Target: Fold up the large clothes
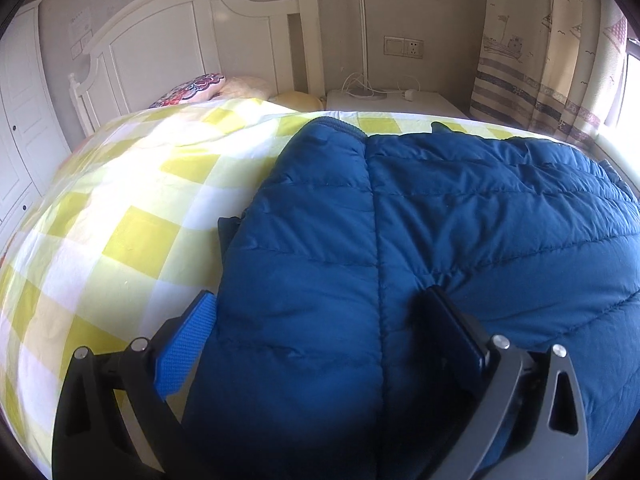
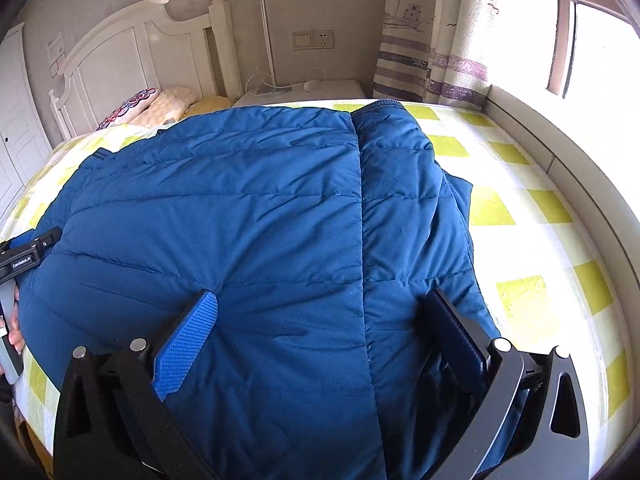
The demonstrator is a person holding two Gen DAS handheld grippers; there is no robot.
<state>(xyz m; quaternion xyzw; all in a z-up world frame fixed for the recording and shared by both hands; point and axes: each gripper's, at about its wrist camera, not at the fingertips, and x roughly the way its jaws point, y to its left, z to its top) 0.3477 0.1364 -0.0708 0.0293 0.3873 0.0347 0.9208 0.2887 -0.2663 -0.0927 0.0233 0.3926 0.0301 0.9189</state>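
Observation:
A dark blue quilted jacket (image 1: 460, 208) lies spread on a bed with a yellow and white checked sheet (image 1: 120, 240). One side is folded over along a vertical seam. My left gripper (image 1: 320, 312) is open wide at the jacket's near edge. Its blue-padded finger sits just off the left edge and its other finger rests on the fabric. In the right wrist view the jacket (image 2: 240, 208) fills the middle. My right gripper (image 2: 322, 308) is also open wide, both fingers low over the padded cloth near the seam. The left gripper's body (image 2: 28, 252) shows at that view's left edge, held by a hand (image 2: 16, 332).
A white headboard (image 1: 180, 36) and pillows (image 1: 200, 86) stand at the far end. Beside them is a white nightstand (image 1: 384, 102) with a lamp and cables. Curtains (image 2: 432, 40) and a window (image 2: 600, 48) are on the right, and the bed's raised edge (image 2: 560, 168) runs along the right side.

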